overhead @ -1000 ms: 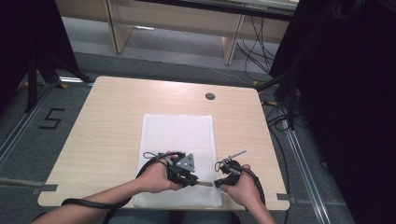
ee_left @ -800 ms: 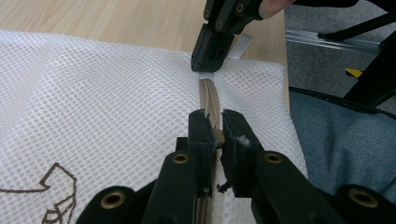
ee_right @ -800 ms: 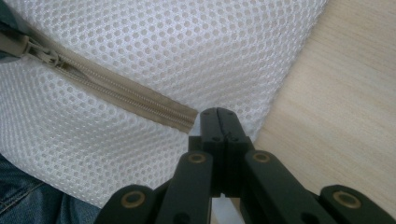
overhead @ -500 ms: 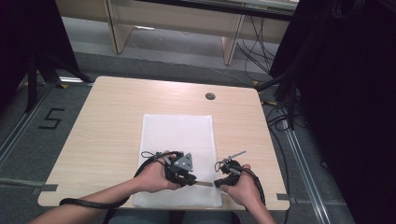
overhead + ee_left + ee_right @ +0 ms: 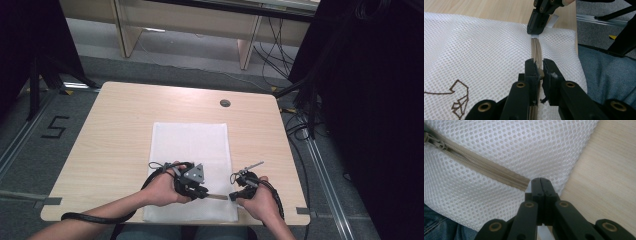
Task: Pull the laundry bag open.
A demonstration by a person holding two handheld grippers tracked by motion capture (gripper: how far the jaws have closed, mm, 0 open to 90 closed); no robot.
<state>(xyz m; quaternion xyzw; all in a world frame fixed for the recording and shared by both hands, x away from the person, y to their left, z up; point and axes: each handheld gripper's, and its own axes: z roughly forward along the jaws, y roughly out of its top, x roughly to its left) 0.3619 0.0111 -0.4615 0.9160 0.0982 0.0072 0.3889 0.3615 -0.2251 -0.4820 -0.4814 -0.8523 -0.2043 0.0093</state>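
A white mesh bag (image 5: 190,145) lies flat in the middle of the table, its tan zipper (image 5: 216,196) running along the near end. In the left gripper view my left gripper (image 5: 539,63) is shut on the zipper's slider (image 5: 540,72), with the zipper (image 5: 536,48) stretching away to the right gripper (image 5: 537,25). My right gripper (image 5: 540,180) is shut on a white tab (image 5: 541,232) at the bag's corner, just past the zipper's end (image 5: 520,183). From above, the left gripper (image 5: 204,194) and right gripper (image 5: 232,196) face each other closely.
The wooden table (image 5: 115,130) has a round cable hole (image 5: 225,103) at the far right. A black cable (image 5: 95,217) trails off the front edge at the left. The person's blue trousers (image 5: 604,70) lie just beyond the bag's near edge.
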